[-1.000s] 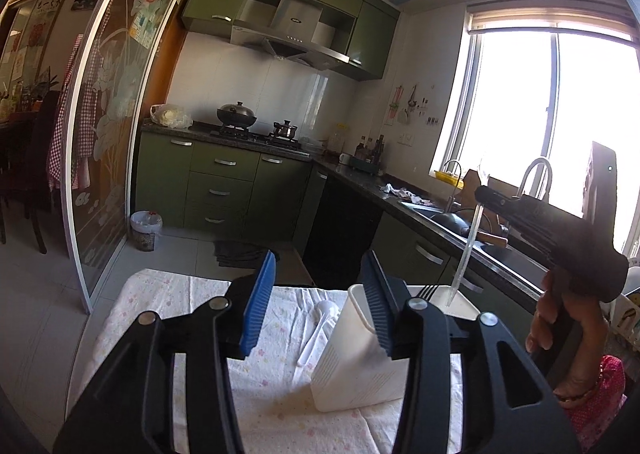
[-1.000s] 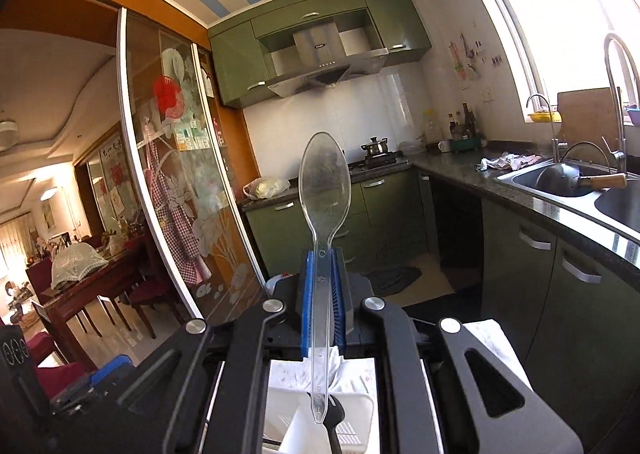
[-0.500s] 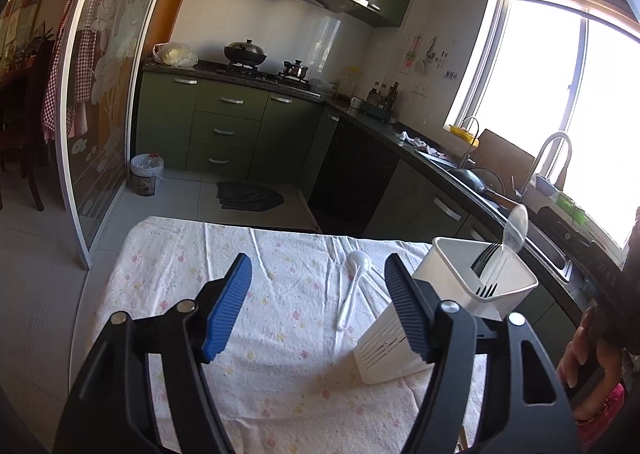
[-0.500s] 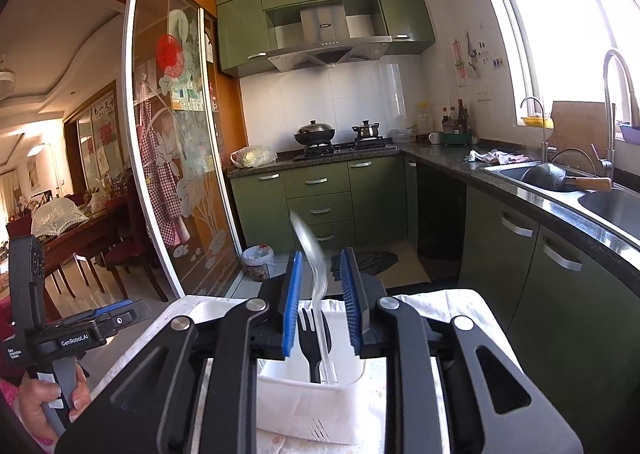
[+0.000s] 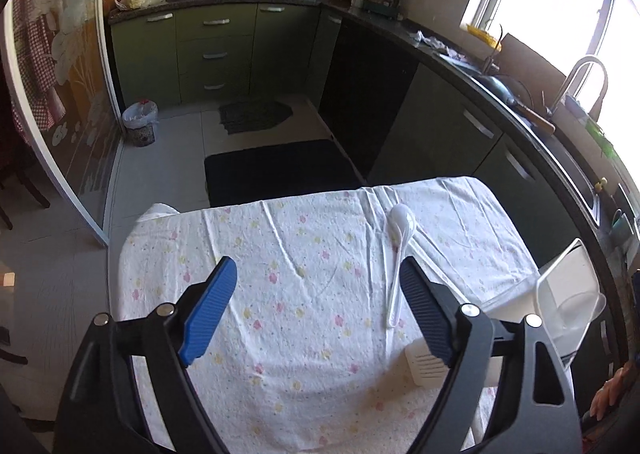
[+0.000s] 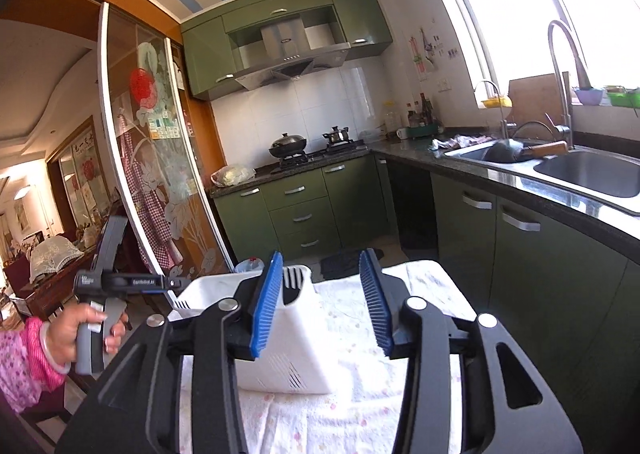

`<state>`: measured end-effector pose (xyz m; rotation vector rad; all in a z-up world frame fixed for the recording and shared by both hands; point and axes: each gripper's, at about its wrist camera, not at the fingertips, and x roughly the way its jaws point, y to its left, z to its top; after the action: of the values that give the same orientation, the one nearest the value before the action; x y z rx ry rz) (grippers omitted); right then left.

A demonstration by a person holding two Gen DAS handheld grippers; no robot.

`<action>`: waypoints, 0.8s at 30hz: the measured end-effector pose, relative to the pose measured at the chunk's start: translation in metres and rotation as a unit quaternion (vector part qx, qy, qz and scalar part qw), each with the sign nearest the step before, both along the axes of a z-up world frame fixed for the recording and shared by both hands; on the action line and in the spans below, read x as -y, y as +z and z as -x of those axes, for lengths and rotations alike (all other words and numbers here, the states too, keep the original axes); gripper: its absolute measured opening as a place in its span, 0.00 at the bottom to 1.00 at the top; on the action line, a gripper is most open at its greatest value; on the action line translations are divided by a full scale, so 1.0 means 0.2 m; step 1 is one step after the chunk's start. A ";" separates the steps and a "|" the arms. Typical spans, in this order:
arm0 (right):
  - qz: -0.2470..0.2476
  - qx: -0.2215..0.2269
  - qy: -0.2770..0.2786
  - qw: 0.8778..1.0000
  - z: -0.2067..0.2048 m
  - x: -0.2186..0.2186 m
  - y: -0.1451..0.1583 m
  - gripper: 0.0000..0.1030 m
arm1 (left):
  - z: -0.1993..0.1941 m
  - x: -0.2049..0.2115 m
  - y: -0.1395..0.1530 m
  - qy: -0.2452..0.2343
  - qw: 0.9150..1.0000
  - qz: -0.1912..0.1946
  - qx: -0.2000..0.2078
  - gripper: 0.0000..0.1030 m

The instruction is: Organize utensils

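On a table draped in a white floral-print cloth, a white plastic soup spoon lies just ahead of the left gripper, whose blue-padded fingers are spread wide and empty. The right gripper (fingers likewise parted, holding nothing) hovers beside a white slotted plastic utensil caddy holding a black fork.

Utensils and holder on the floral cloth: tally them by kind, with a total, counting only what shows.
White spoon lying loose on the cloth: 1
Fork standing in the holder: 1
Clear spoon in the holder: 1
White utensil holder: 1
Total: 4. More may be hidden inside the holder.
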<state>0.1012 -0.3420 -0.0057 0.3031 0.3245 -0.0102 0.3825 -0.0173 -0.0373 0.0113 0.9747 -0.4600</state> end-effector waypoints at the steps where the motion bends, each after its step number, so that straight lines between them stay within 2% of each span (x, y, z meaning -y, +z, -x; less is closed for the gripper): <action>1: -0.008 -0.016 -0.010 1.000 0.01 0.05 -0.03 0.45 | -0.09 0.05 -0.01 -0.012 1.000 -0.006 -0.025 0.78; 4: -0.026 -0.059 -0.043 0.997 0.04 0.21 -0.12 0.45 | -0.29 0.21 -0.07 -0.057 0.995 -0.027 -0.081 0.80; 7: -0.031 -0.089 -0.070 0.993 0.08 0.32 -0.17 0.45 | -0.41 0.41 -0.17 -0.115 0.985 -0.061 -0.117 0.80; 9: -0.033 -0.100 -0.082 0.991 0.09 0.38 -0.20 0.46 | -0.42 0.54 -0.23 -0.152 0.978 -0.094 -0.111 0.80; 13: -0.033 -0.114 -0.095 0.988 0.09 0.45 -0.23 0.46 | -0.43 0.76 -0.33 -0.223 0.960 -0.120 -0.117 0.80; 18: -0.028 -0.125 -0.100 0.987 0.06 0.49 -0.24 0.46 | -0.44 0.92 -0.42 -0.262 0.946 -0.149 -0.121 0.79; 21: -0.029 -0.128 -0.102 0.986 0.04 0.50 -0.24 0.46 | -0.45 0.96 -0.46 -0.271 0.939 -0.164 -0.131 0.71; 24: -0.031 -0.130 -0.104 0.986 0.03 0.53 -0.24 0.46 | -0.44 0.98 -0.52 -0.270 0.934 -0.181 -0.147 0.57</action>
<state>0.0954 -0.4487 -0.0545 0.3983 0.5525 -0.2469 0.4714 -0.2133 -0.1413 0.5704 1.3466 -0.7959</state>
